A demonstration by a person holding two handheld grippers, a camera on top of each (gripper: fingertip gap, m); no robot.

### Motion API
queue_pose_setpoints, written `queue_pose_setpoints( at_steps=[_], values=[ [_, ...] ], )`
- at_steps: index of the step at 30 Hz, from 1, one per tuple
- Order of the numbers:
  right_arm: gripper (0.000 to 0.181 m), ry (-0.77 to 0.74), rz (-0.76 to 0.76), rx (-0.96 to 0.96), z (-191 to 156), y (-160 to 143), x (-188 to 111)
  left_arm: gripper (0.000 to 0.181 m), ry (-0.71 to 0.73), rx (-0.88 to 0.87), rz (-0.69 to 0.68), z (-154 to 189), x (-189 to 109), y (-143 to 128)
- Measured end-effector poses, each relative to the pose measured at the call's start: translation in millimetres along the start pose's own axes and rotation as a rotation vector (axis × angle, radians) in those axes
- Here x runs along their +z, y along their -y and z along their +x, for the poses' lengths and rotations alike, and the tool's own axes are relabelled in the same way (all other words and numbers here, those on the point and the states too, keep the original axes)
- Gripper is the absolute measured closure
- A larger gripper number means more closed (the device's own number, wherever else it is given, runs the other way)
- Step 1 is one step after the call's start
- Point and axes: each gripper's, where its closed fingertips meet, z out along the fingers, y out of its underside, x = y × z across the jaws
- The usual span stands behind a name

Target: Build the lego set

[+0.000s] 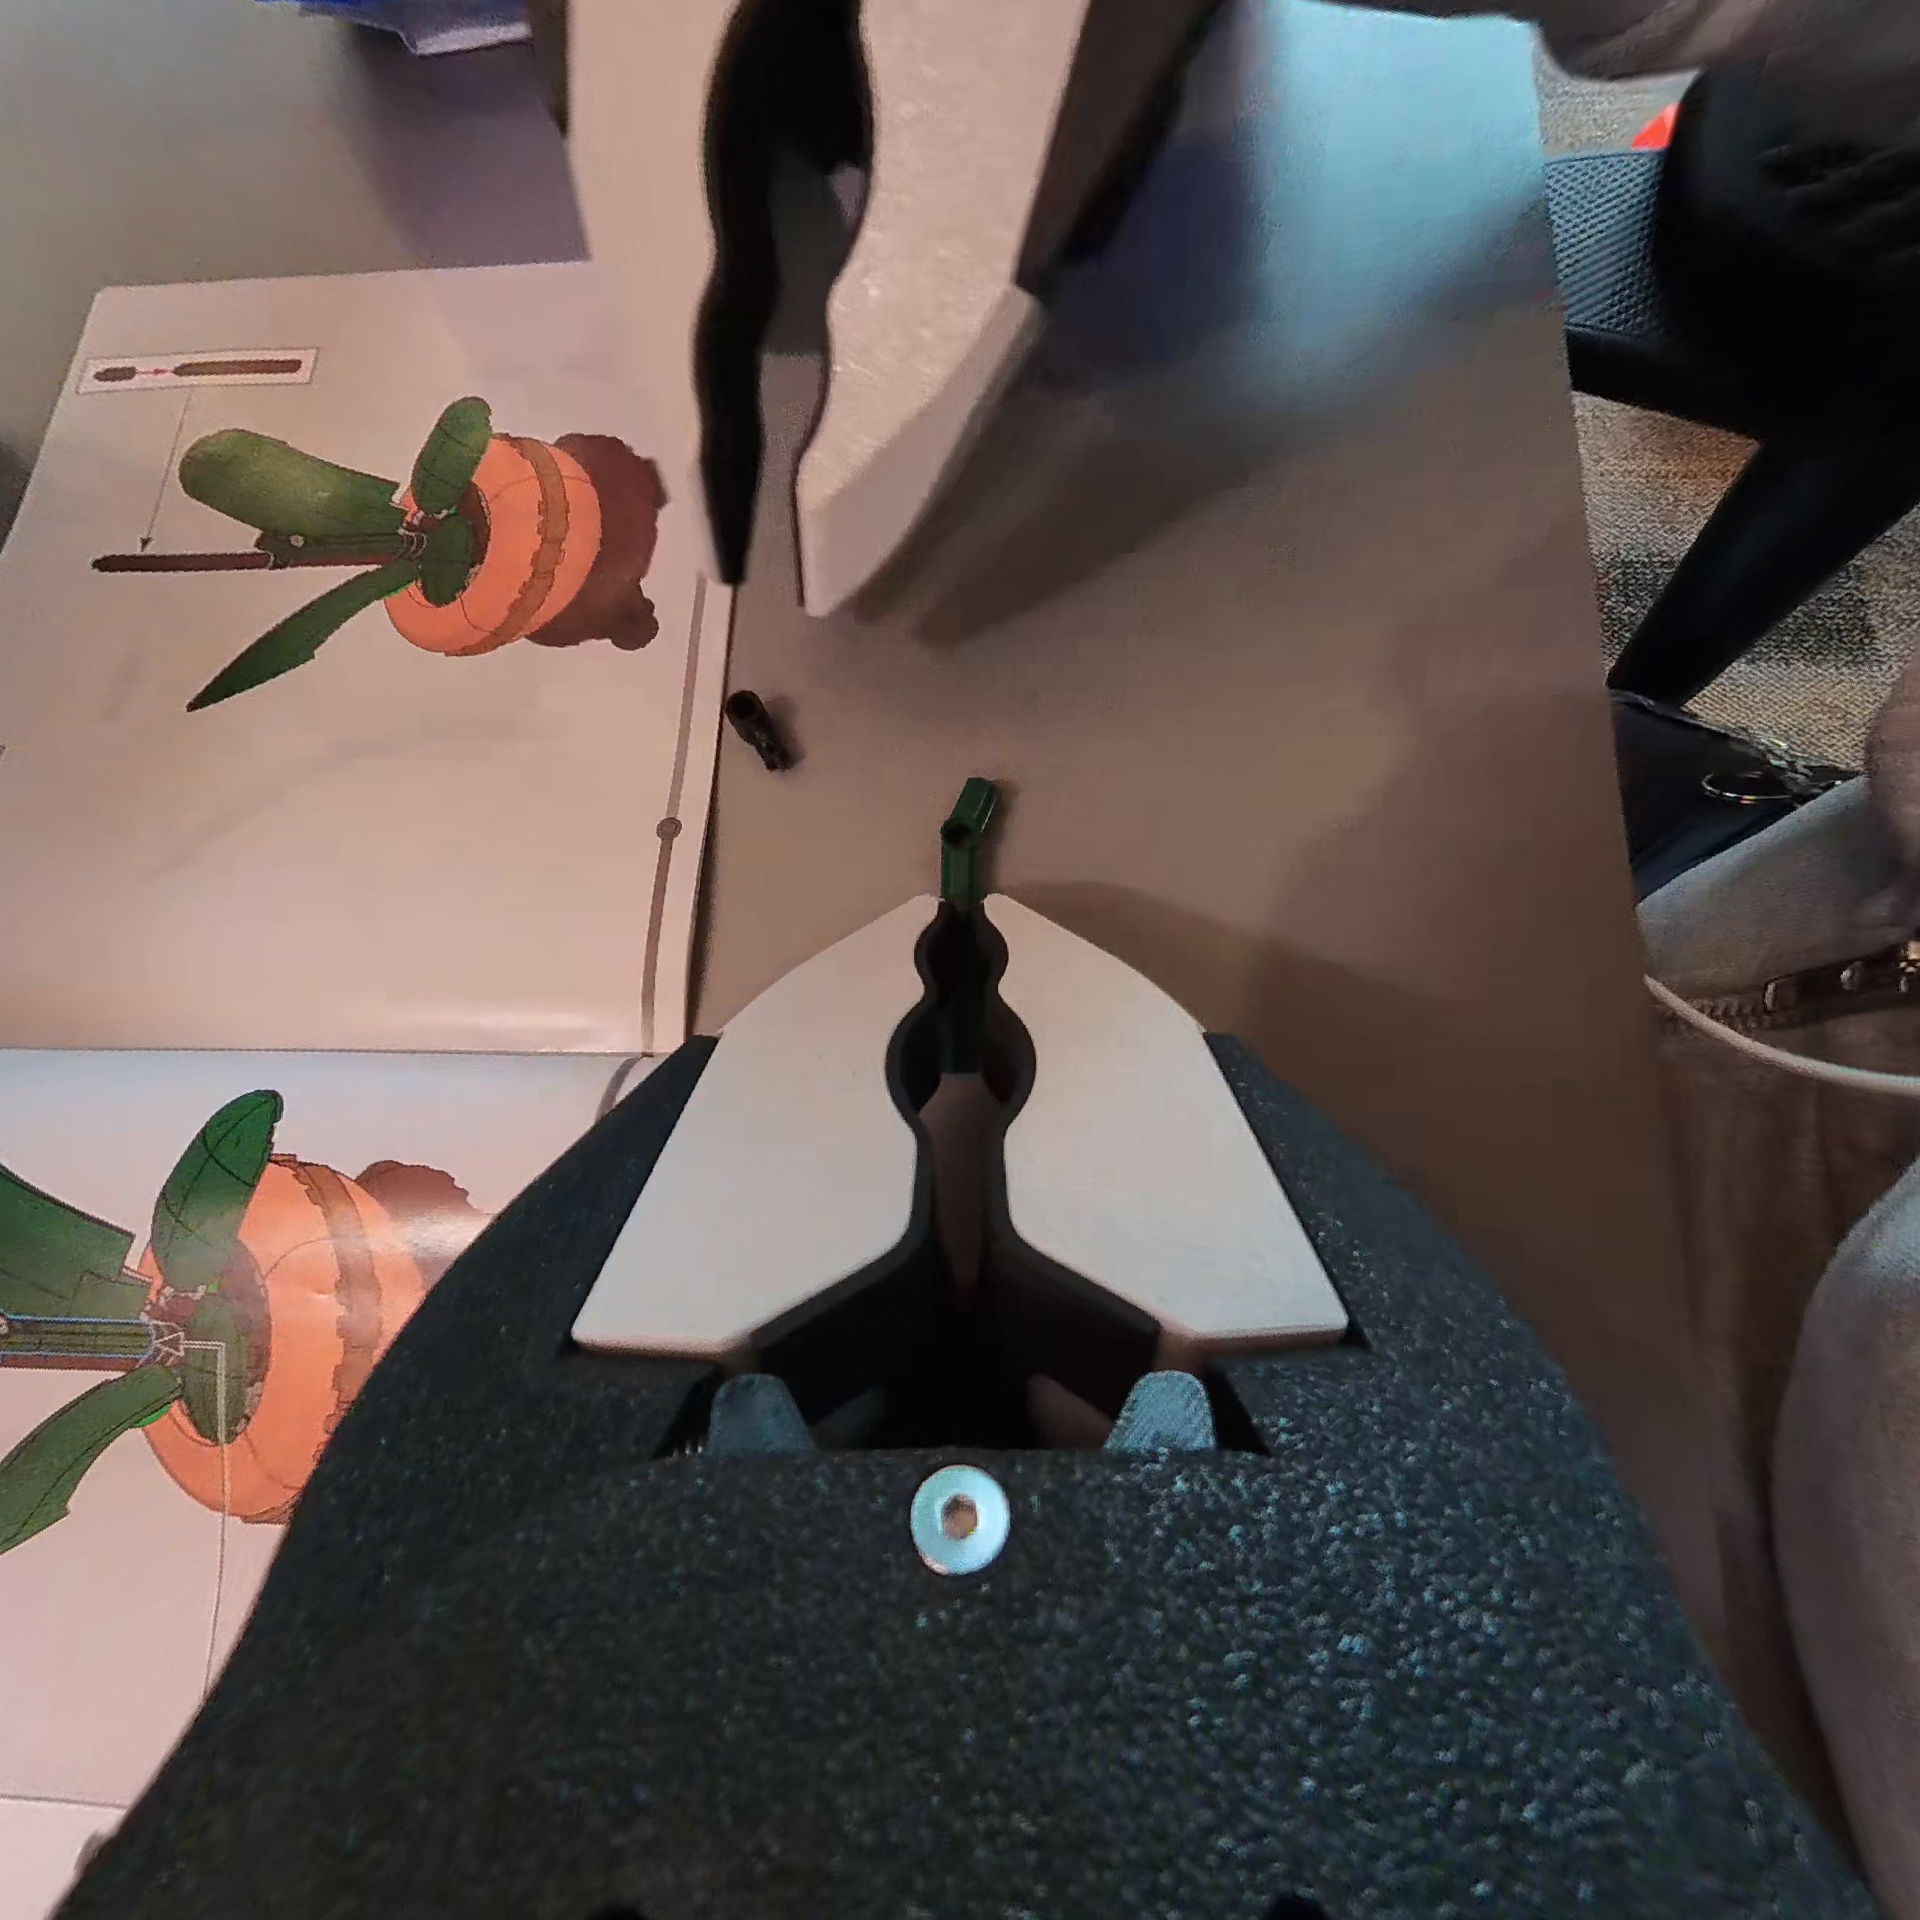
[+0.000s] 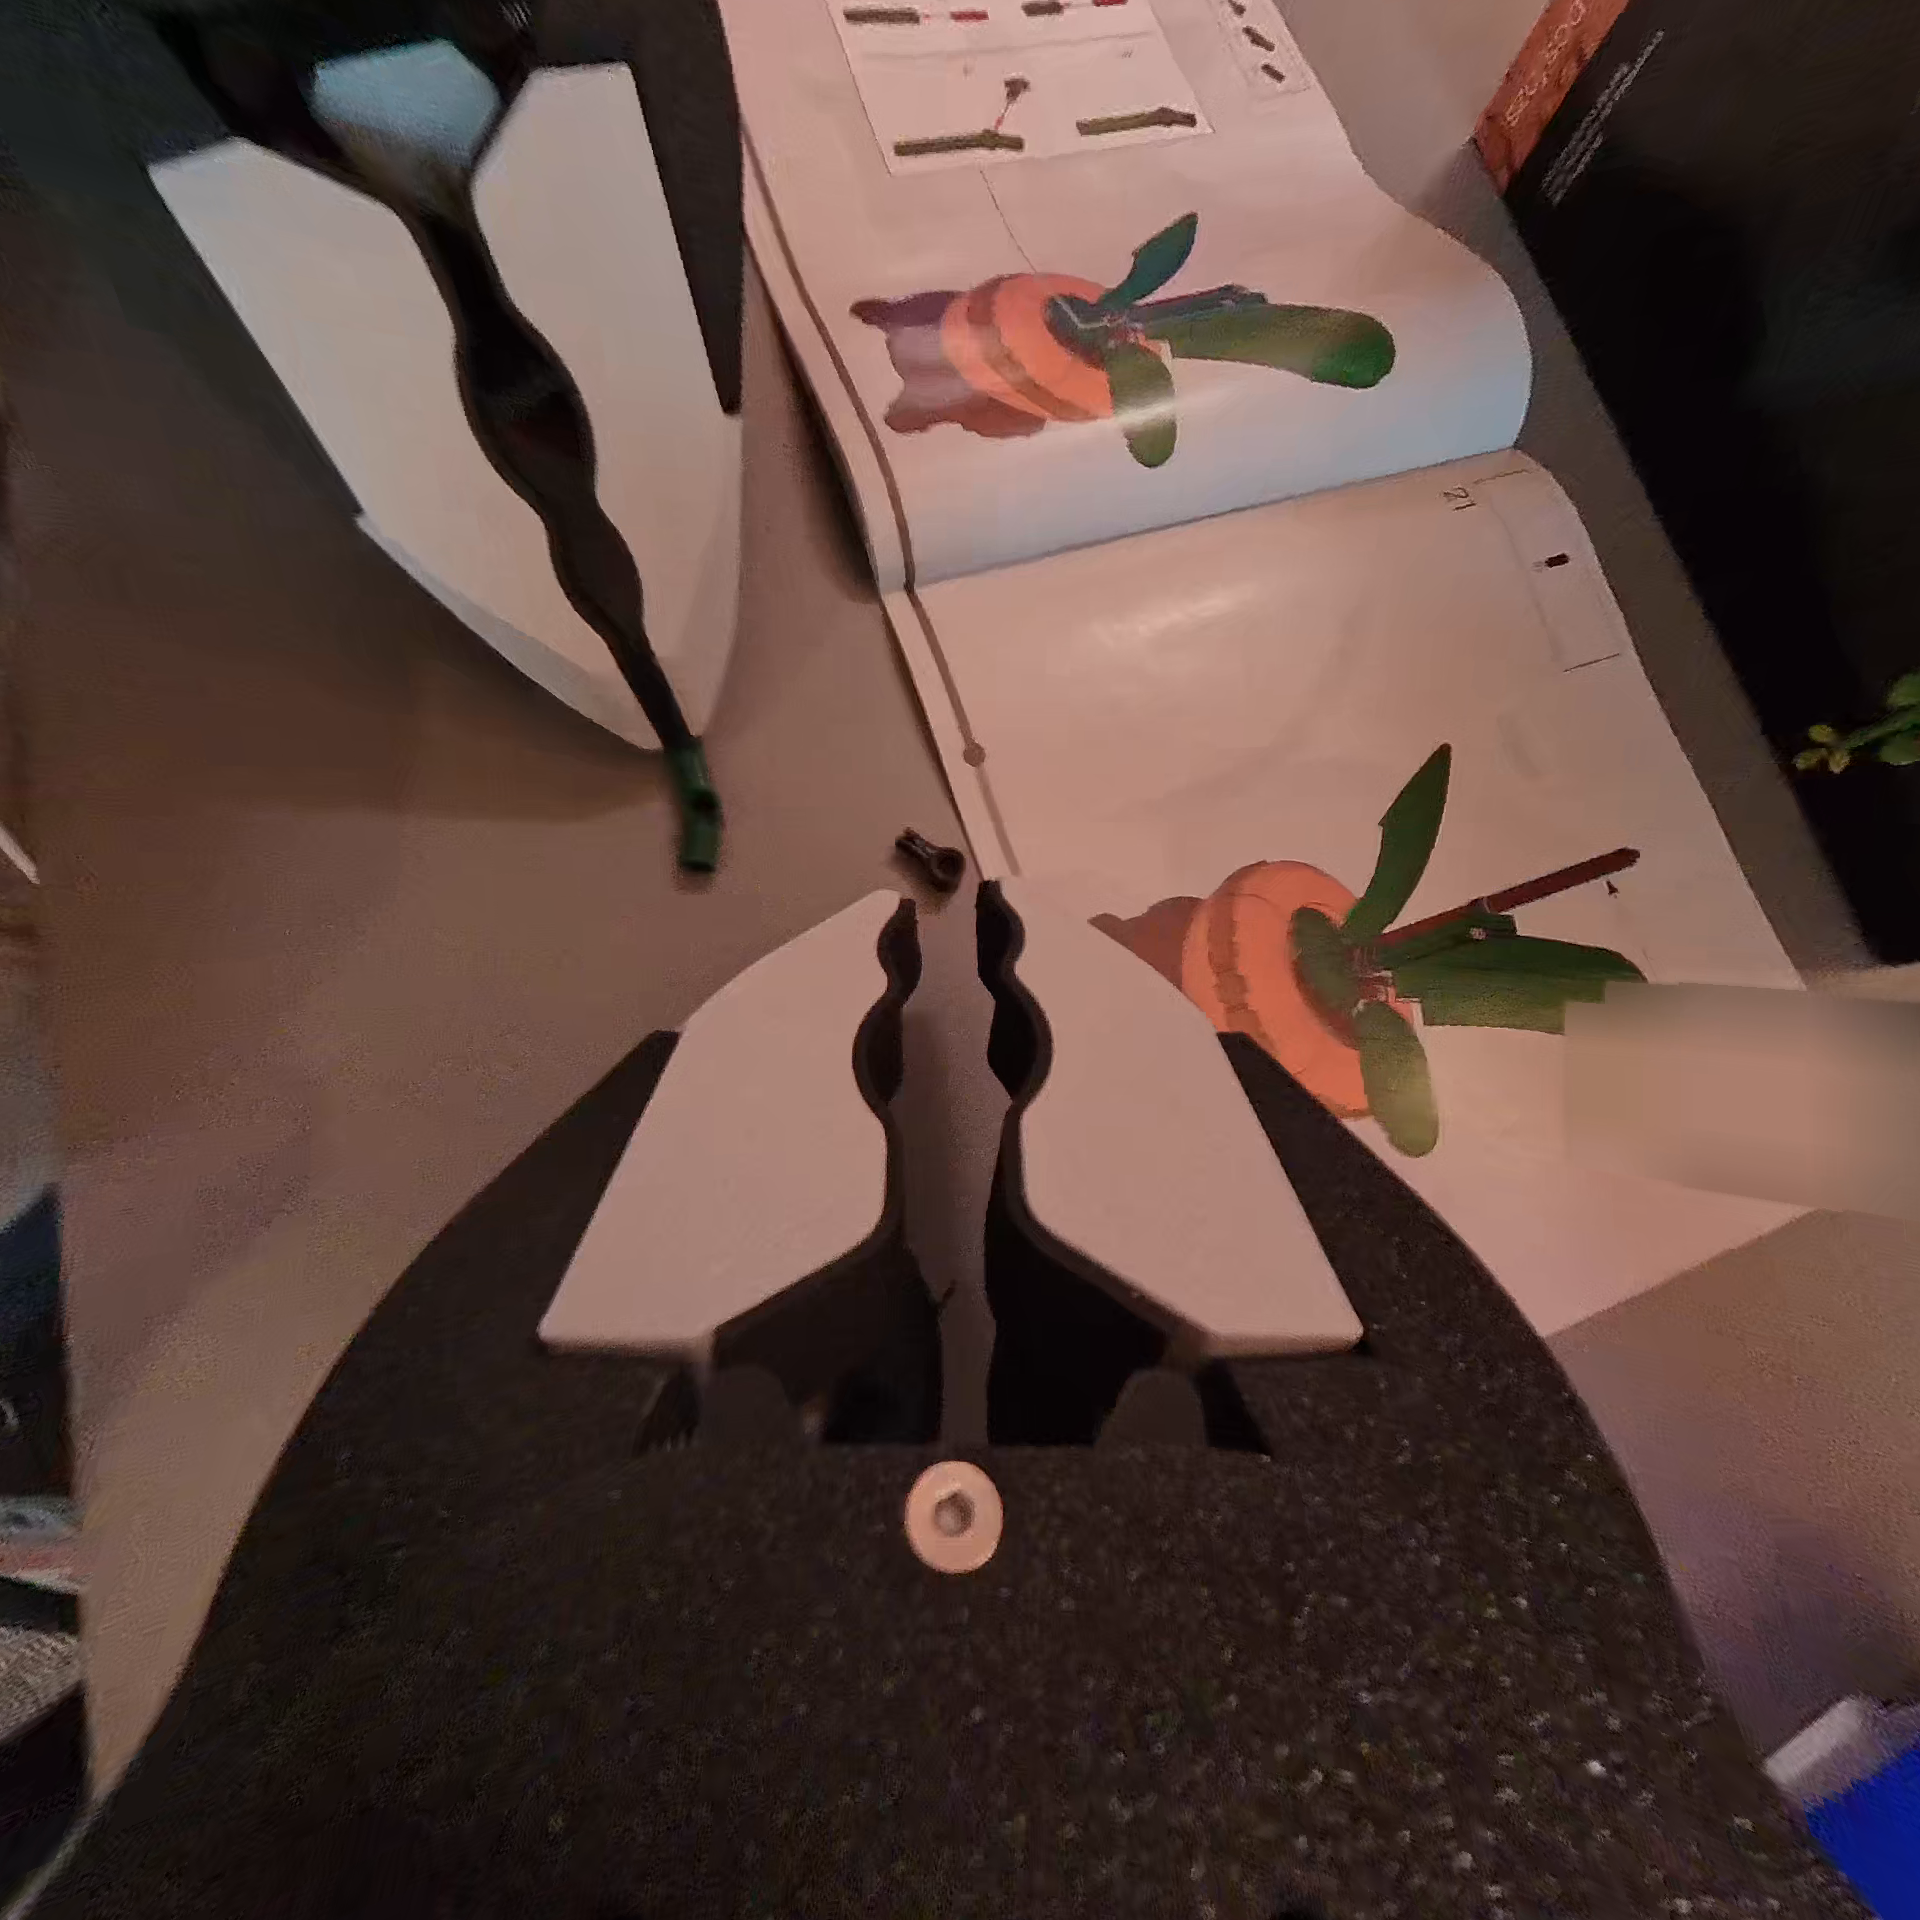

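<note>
My left gripper (image 1: pixel 964 902) is shut on a thin dark green lego stem piece (image 1: pixel 968 831), whose bent tip sticks out past the fingertips. The same piece (image 2: pixel 694 805) shows in the right wrist view, held by the left gripper (image 2: pixel 673 740) above the table. A small black pin (image 1: pixel 764 727) lies on the table beside the booklet edge. In the right wrist view the pin (image 2: pixel 928 857) lies just in front of my right gripper (image 2: pixel 943 896), which is open and empty. The right gripper (image 1: pixel 764 587) appears blurred at the top of the left wrist view.
An open instruction booklet (image 1: pixel 364 831) with plant-pot drawings lies left of the pin; it also shows in the right wrist view (image 2: pixel 1247 644). A dark box (image 2: pixel 1714 260) and a small green plant piece (image 2: pixel 1870 738) are at the right. A blue object (image 2: pixel 1860 1808) sits at the lower right. The left gripper's tips are roughly 7 cm from the right gripper's.
</note>
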Motion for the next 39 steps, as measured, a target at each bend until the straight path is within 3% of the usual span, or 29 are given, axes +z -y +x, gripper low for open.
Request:
queue_pose_setpoints(
  at_steps=[11,15,19,22,29,35,39],
  values=[
    [0.177,0.149,0.034,-0.124,-1,-5,24,0.175,0.015,-0.017,0.028,-1,-1,0],
    [0.181,0.147,0.053,-0.132,-3,-1,21,0.158,0.081,-0.046,0.036,-14,-9,2],
    [0.18,0.101,0.026,-0.143,-3,1,19,0.16,0.033,-0.12,0.065,-18,-17,8],
    [0.17,0.117,0.014,-0.069,-5,6,24,0.161,0.054,-0.104,0.07,-24,-21,5],
    [0.168,0.074,0.013,0.073,-13,20,26,0.165,0.083,-0.081,0.043,-32,-25,-4],
    [0.168,0.154,-0.058,-0.369,-12,14,28,0.166,0.042,-0.068,0.058,-28,-21,2],
    [0.165,0.258,-0.012,-0.385,-13,17,35,0.166,0.038,-0.098,0.083,-30,-20,4]
  ],
)
